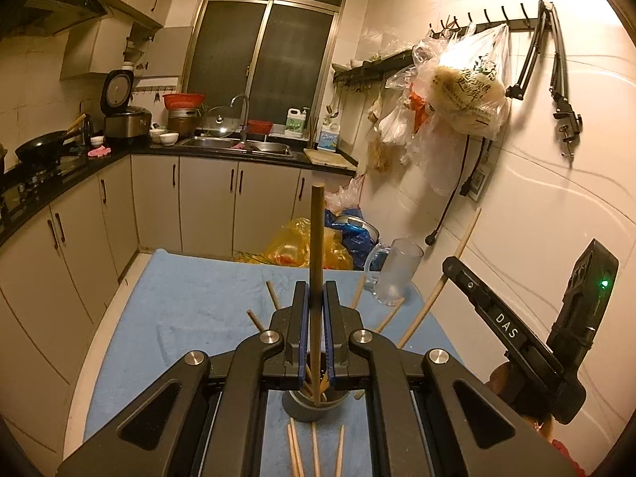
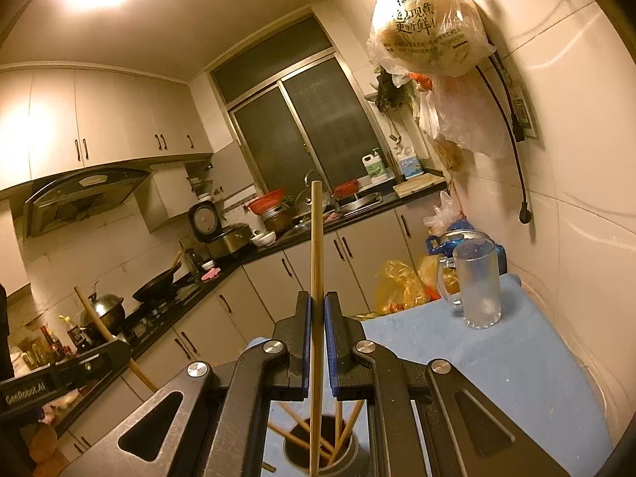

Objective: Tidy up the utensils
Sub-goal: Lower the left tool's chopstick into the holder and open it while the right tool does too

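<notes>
My left gripper [image 1: 316, 288] is shut on a dark brown chopstick [image 1: 317, 230] that stands upright. Its lower end hangs over a grey metal holder [image 1: 312, 411] with several chopsticks inside. Loose chopsticks [image 1: 296, 449] lie around it on the blue cloth [image 1: 198, 310]. My right gripper [image 2: 317, 298] is shut on a pale chopstick [image 2: 317, 238], also upright, with its lower end over the same holder [image 2: 349, 457]. Each gripper shows in the other's view: the right one [image 1: 451, 268] with its pale stick [image 1: 461, 246], the left one [image 2: 121, 349] with its stick [image 2: 93, 314].
A frosted glass mug [image 2: 477, 282] stands at the far right corner of the cloth-covered table [image 2: 497, 365], close to the tiled wall. Plastic bags [image 1: 465, 91] hang from wall hooks above. Yellow and blue bags [image 1: 302, 242] sit on the floor behind the table. Kitchen counters [image 1: 238, 151] run along the back and left.
</notes>
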Demonstrator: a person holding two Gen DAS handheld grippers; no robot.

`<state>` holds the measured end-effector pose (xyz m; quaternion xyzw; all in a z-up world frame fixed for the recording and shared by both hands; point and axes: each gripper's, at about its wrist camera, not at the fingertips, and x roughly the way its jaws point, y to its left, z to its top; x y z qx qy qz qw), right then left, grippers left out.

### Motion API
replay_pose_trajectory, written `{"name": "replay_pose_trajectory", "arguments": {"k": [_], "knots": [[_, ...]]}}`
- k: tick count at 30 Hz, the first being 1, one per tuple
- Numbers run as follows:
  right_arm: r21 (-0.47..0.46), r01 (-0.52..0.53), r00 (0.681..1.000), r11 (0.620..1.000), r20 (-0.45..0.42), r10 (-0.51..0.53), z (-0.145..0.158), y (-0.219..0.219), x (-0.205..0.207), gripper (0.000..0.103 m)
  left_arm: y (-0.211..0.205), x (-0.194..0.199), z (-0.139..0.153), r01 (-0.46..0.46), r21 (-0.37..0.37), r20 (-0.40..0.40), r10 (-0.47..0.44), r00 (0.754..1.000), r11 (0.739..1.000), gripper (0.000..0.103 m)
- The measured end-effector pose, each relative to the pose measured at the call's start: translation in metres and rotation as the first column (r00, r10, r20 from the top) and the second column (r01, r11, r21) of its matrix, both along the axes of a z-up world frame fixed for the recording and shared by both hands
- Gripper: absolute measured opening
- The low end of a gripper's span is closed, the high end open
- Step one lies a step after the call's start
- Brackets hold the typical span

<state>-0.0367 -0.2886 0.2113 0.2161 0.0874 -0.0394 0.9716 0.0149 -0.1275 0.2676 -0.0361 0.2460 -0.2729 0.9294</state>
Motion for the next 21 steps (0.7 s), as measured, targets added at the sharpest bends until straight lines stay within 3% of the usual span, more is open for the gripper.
{"name": "replay_pose_trajectory", "arguments": {"k": [14,21], "knots": [[-0.017,0.004,0.999,1.000,-0.035,-0.005,-0.019,0.002,0.035,0.007,-0.007,0.026,-0.027,-0.001,0.008,-0.037,0.001,0.999,1.000,0.006],[-0.036,-0.016,0.995,0.999,-0.103,0.012,-0.044,0.007,0.048,0.007,-0.013,0.037,-0.051,0.008,0.029,-0.082,-0.005,0.997,1.000,0.006]]}}
